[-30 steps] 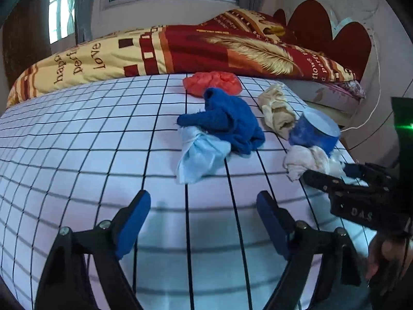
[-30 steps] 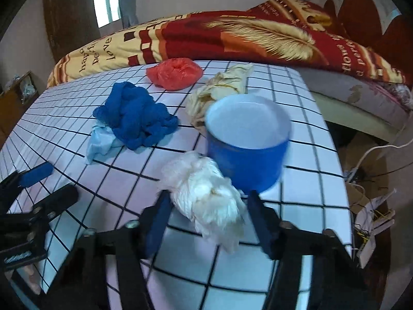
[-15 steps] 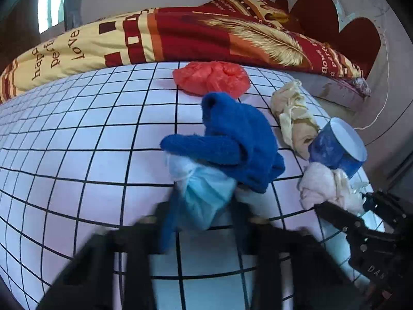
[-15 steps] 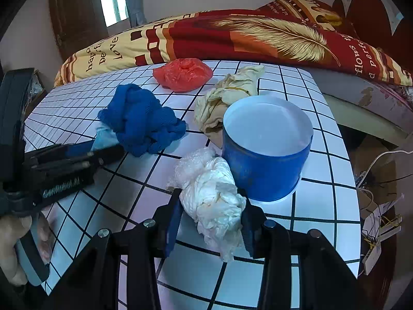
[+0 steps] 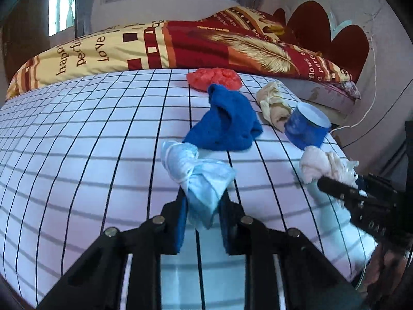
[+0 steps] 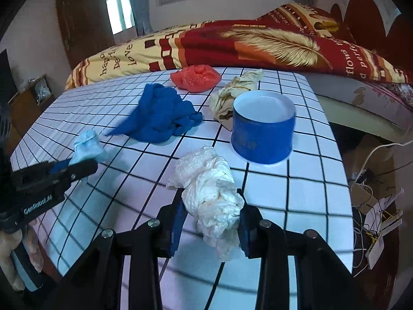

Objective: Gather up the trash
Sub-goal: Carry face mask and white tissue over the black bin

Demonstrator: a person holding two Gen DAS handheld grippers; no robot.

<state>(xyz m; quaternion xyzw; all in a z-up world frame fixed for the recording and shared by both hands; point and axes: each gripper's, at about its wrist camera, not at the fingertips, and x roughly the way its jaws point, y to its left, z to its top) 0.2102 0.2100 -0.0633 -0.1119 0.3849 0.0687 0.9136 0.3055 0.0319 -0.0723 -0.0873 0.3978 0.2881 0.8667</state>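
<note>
Near the right edge of the checked surface [image 6: 304,175], the right gripper [image 6: 210,222] pinches a crumpled white plastic wad [image 6: 209,191] just in front of the blue cup [image 6: 263,129], while the left gripper [image 5: 202,214] is closed on a light-blue wad [image 5: 198,173] nearer the front edge. Both grips catch only loose folds, so either wad may slip out on the way over. Dropping in the white wad could also nudge the light cup toward the right edge, or the two grippers may crowd each other above its rim.
</note>
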